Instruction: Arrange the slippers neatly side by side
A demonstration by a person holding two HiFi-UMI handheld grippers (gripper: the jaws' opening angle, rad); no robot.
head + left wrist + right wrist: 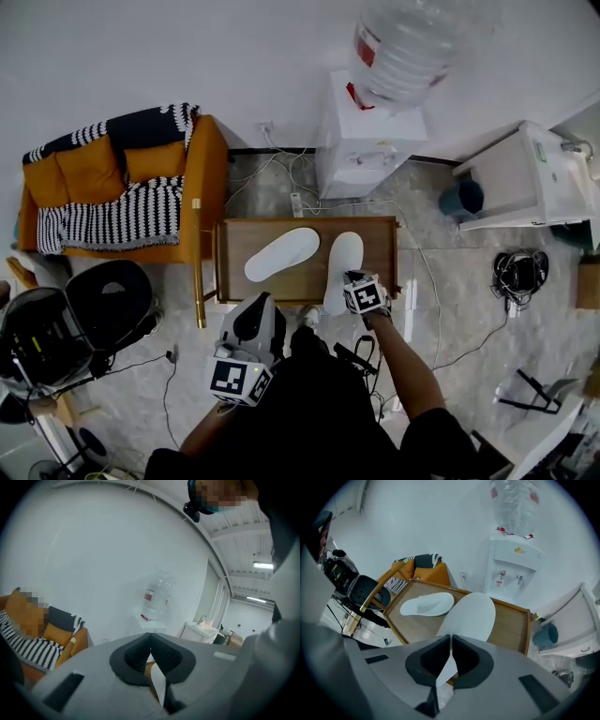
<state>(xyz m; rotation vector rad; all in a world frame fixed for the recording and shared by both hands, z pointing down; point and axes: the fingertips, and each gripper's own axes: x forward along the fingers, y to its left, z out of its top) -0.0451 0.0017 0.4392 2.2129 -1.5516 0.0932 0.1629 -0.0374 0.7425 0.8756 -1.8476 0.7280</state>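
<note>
Right gripper [350,279] is clamped on the heel edge of the right slipper [343,261], at the near edge of the low wooden table [309,223]. The slipper's heel overhangs that edge and its toe points to the far edge, on the table's right half. The left slipper [281,254] lies skewed at mid-table, just beside it, not parallel. Left gripper [262,302] is off the near edge, jaws closed on nothing.

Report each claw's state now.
Left claw: closed, no grip visible.
Right claw: closed on near end of flat white fabric slipper.
</note>
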